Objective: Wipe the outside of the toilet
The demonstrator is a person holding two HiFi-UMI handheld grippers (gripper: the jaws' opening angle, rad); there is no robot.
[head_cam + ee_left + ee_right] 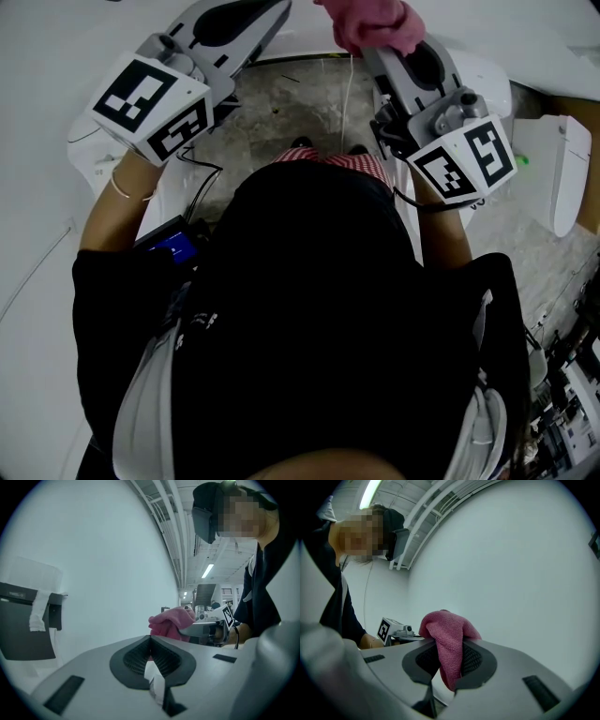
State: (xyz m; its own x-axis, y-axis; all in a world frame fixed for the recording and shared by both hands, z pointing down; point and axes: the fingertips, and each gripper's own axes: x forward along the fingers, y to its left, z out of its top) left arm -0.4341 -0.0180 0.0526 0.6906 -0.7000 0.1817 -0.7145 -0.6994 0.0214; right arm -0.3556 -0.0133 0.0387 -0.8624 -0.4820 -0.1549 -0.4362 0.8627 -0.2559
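Note:
My right gripper (382,49) is raised in front of me, shut on a bunched pink cloth (370,23). In the right gripper view the pink cloth (447,644) hangs down between the dark pads against a bare white wall. My left gripper (270,17) is held up beside it, shut with nothing in its jaws. The left gripper view looks across at the pink cloth (168,623) and the right gripper (206,629). White toilet parts (487,80) show behind the right gripper; my own body hides most of the toilet.
A white lid-shaped piece (562,173) lies on the grey concrete floor (309,103) at the right. A black holder (23,625) with a white paper strip hangs on the wall at the left. Cables and gear crowd the lower right corner (562,412).

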